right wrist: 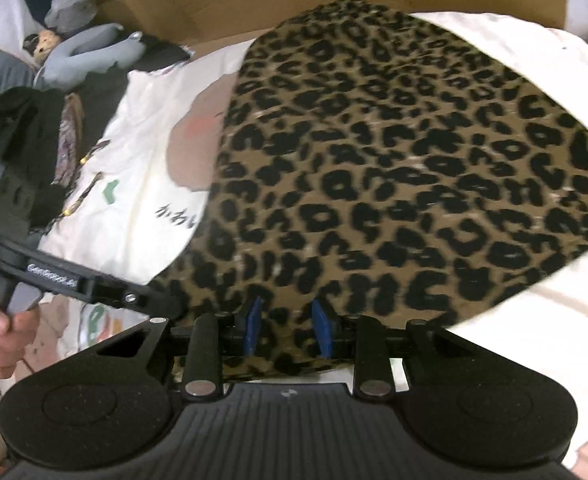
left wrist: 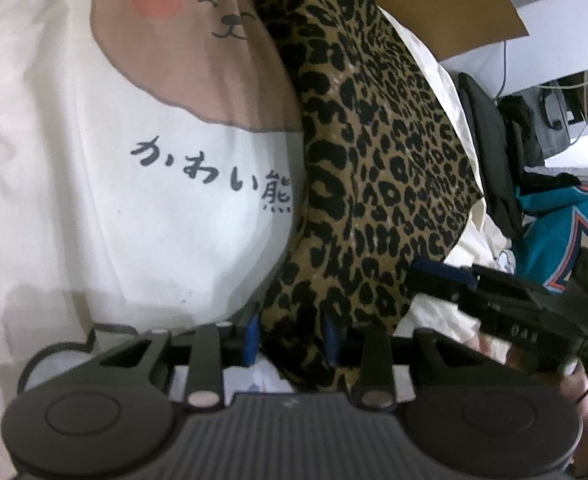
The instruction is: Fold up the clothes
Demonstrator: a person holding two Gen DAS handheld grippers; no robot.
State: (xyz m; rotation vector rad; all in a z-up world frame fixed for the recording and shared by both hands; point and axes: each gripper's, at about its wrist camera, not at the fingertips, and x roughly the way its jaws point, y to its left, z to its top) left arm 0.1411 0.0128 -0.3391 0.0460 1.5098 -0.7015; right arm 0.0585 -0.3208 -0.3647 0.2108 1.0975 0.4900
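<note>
A leopard-print cloth (left wrist: 374, 152) is being handled by two hand-held grippers, and the step in hand looks like a fold of this cloth, with both grippers at its near edge. In the left wrist view the cloth runs as a band from the upper middle of the frame down to the bottom centre, lying over a cream shirt (left wrist: 73, 200) printed with a bear face and dark script at upper left. The left gripper (left wrist: 294, 338) has its jaws partly spread, and the cloth's lower tip sits bunched between the blue pads (left wrist: 252, 336); whether the pads actually press on it cannot be told. At lower right of that view the right gripper (left wrist: 494, 292) appears, with teal clothing (left wrist: 554, 220) beyond it. In the right wrist view the cloth fills the centre and right of the frame, and its near edge dips between the right gripper's partly spread jaws; again a firm pinch cannot be confirmed. The person's hand (right wrist: 1, 332) holds the left gripper at lower left. The next move likely calls for both jaws to pinch the edge securely, then carry it together across the cloth.
</note>
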